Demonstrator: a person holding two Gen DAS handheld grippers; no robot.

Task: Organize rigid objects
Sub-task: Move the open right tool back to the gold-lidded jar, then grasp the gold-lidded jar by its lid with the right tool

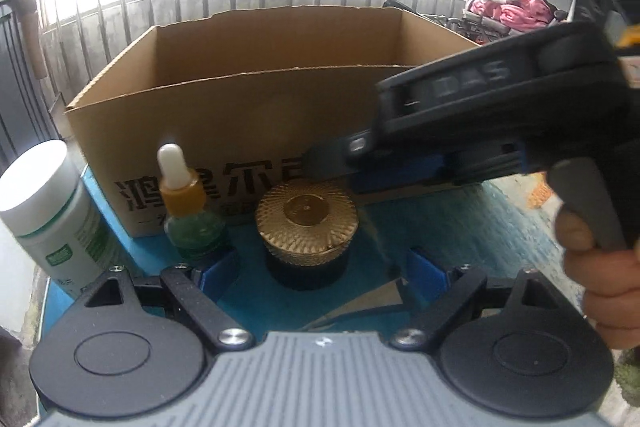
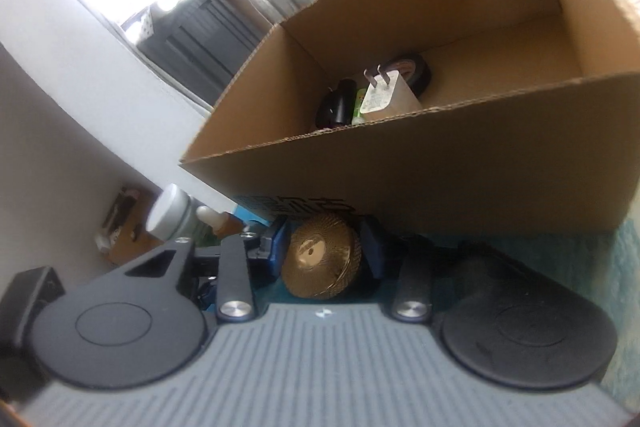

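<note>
Gold is the colour of the jar lid I look at first: a round jar (image 1: 307, 227) with a ribbed gold lid and a dark body stands on the blue table top (image 1: 372, 291), just in front of the cardboard box (image 1: 224, 115). I take this box as my landmark.

My left gripper (image 1: 320, 269) is wide open. Its blue pads stand on both sides of the jar, but they do not touch it. My right gripper (image 2: 326, 247) reaches in from the right, low before the front wall of the box. From its own camera I see the gold lid between its two blue pads, very close to both. Whether the pads already press on the jar, I cannot tell. A hand (image 1: 600, 267) holds the handle of this gripper.

Left of the jar, also in front of the box, stands a dropper bottle (image 1: 188, 211) with green glass, an orange collar and a white bulb. Further left of it stands a white bottle (image 1: 44, 211) with a green label.

Inside the box, near its left wall, lie a white plug charger (image 2: 386, 95), a black roll of tape (image 2: 416, 67) and a dark object I cannot identify.
</note>
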